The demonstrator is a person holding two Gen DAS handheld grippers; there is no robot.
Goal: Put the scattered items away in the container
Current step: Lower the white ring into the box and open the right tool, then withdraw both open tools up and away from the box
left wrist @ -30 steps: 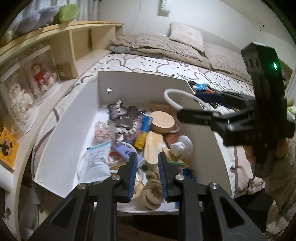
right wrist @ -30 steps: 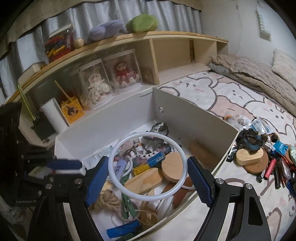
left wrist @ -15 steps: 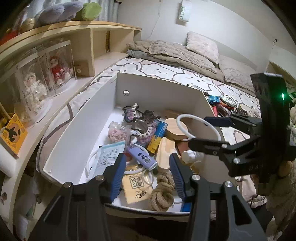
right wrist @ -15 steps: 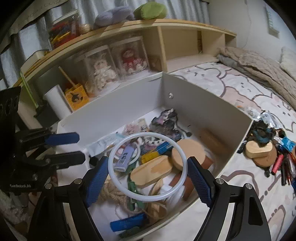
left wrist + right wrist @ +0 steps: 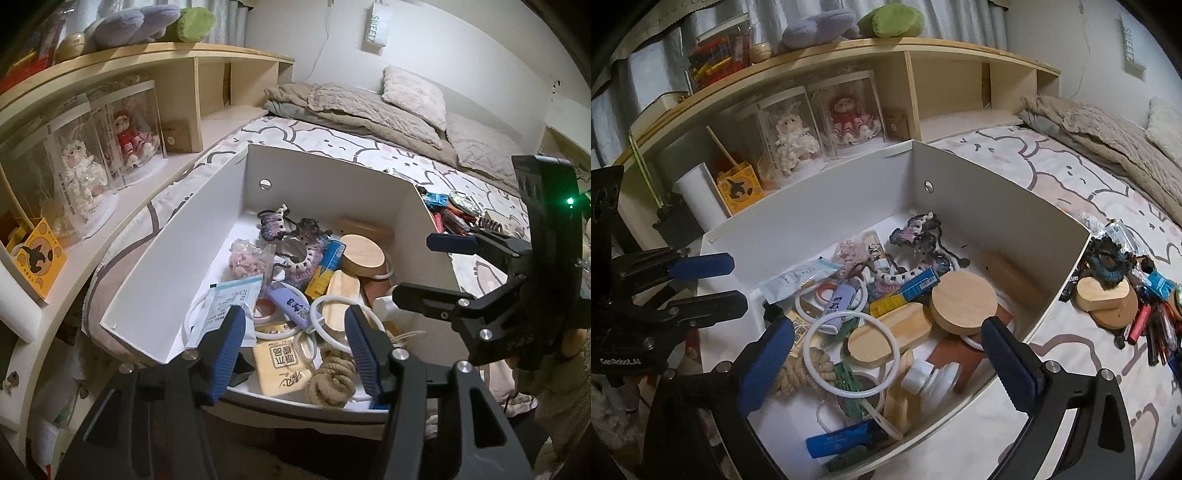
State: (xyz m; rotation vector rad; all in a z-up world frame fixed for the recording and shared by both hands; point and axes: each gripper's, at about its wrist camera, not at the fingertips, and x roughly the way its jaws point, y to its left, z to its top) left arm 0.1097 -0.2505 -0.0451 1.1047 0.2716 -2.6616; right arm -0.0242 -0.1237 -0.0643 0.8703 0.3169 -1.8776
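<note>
The right gripper (image 5: 886, 363) has just spread its jaws wide, empty; the white ring (image 5: 851, 354) lies dropped among the clutter in the white box (image 5: 827, 210); the left gripper (image 5: 293, 349) has also been opening, holding nothing. Next, lift clear of the rim, then reach for the scattered pile (image 5: 1123, 291) on the bed (image 5: 1071, 184) beyond the box's far wall.

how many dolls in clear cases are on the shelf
2: a white doll on the left and a red-dressed doll right beside it, both on the lower shelf behind the box. More may be hidden.
</note>
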